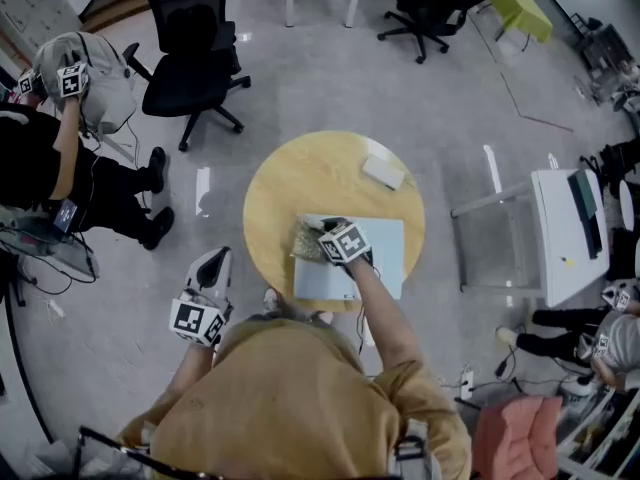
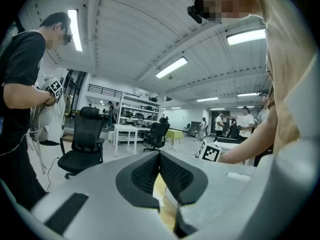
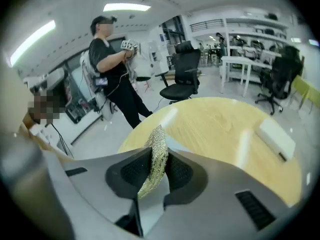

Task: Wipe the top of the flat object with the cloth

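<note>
Right tool (image 3: 158,160) grips cloth (image 1: 306,240) at pad's (image 1: 378,260) 9 o'clock, my left tool (image 2: 160,155) closed idle; wiping may shove the unheld pad.

1. A glossy grey floor (image 1: 330,78) reflects the lights.
2. A round wooden desk (image 1: 290,183) stands mid-room.
3. One black office chair (image 1: 195,53) is far left, and another chair (image 1: 430,3) is far right.
4. A white table (image 1: 552,238) stands at the right.
5. Strip lights (image 2: 171,67) cross the white ceiling, above shelving (image 2: 134,112) by the far wall.
</note>
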`<action>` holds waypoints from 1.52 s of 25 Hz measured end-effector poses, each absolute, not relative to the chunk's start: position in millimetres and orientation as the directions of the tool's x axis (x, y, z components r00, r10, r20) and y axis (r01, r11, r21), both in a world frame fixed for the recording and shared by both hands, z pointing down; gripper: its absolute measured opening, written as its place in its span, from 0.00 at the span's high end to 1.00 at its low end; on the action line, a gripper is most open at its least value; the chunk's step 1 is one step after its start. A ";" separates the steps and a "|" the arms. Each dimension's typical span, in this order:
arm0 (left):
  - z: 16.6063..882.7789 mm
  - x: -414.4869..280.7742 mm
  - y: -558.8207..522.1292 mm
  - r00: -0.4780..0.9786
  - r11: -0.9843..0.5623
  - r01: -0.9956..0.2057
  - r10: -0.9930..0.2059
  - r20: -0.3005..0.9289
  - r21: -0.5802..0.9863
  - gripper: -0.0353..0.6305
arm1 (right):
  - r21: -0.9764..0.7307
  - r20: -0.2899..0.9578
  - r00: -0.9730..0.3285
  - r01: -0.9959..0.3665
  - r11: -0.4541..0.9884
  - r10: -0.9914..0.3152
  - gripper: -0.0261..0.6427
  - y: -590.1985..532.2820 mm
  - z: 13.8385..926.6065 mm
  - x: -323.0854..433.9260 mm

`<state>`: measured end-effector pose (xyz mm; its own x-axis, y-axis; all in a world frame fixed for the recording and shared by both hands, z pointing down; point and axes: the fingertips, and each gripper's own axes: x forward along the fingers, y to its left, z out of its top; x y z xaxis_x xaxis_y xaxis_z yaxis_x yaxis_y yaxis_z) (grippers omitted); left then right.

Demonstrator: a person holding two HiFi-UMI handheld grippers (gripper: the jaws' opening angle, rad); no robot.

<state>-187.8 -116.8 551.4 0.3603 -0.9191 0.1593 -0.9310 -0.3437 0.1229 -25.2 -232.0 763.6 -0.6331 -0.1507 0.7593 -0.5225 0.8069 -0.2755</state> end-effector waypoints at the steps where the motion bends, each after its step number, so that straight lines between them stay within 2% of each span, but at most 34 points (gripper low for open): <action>1: 552.2 -184.3 -114.0 0.363 -0.346 -0.930 -0.918 0.162 0.123 0.94 | -0.309 0.751 -0.643 -0.543 0.781 -0.150 0.86 -231.4 765.9 -17.1; 13: 552.0 -156.0 -102.2 0.386 -0.371 -0.922 -0.906 0.173 0.116 0.94 | -0.162 0.812 -0.535 -0.592 0.789 -0.234 0.86 -235.6 767.7 65.0; 30: 548.8 -90.2 -107.8 0.460 -0.447 -0.888 -0.873 0.162 0.111 0.94 | -0.089 0.865 -0.377 -0.763 0.640 -0.330 0.86 -247.5 768.0 229.8; 38: 552.5 -64.6 -103.3 0.466 -0.453 -0.884 -0.868 0.172 0.111 0.94 | -0.064 0.871 -0.329 -0.812 0.581 -0.364 0.86 -251.2 771.6 283.2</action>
